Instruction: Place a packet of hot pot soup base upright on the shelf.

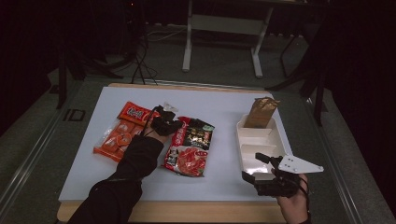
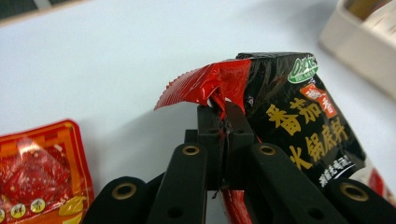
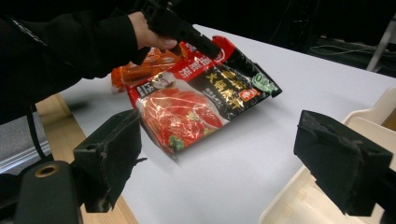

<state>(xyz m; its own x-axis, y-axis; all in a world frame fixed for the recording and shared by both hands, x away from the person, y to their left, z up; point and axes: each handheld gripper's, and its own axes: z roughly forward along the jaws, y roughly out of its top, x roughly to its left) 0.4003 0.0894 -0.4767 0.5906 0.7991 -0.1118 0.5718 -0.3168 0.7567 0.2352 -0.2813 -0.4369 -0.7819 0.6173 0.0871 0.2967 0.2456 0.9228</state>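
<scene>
Red crimped foil is what the left gripper (image 2: 219, 109) has between its jaws: they are pressed tight on the top corner of the red-and-black sauce packet (image 2: 285, 126), and the seam buckles upward where they bite. In the right gripper view that corner stands clear of the white tabletop (image 3: 261, 135) while the lower part of the packet (image 3: 196, 105) lies on it, so I judge the step in hand to be the start of a lift, with the grasp made and the packet only partly raised.

Just to the left of it in the high view lies an orange snack bag (image 1: 120, 133), close to the person's dark sleeve and flat on the tabletop, untouched. To the right stands a cream divided tray (image 1: 246, 140), with a brown paper packet (image 1: 261, 112) leaning in its far compartment; the two nearer compartments look empty.

The right gripper (image 1: 273, 179) rests at the near end of the tray, its jaws wide apart with nothing between them.

The next move, as I read it, calls for raising the packet until its lower edge clears the tabletop, then carrying it across to one of the free compartments. A corner grip lets the bag swing and sag, so a slow carry would be wise.
</scene>
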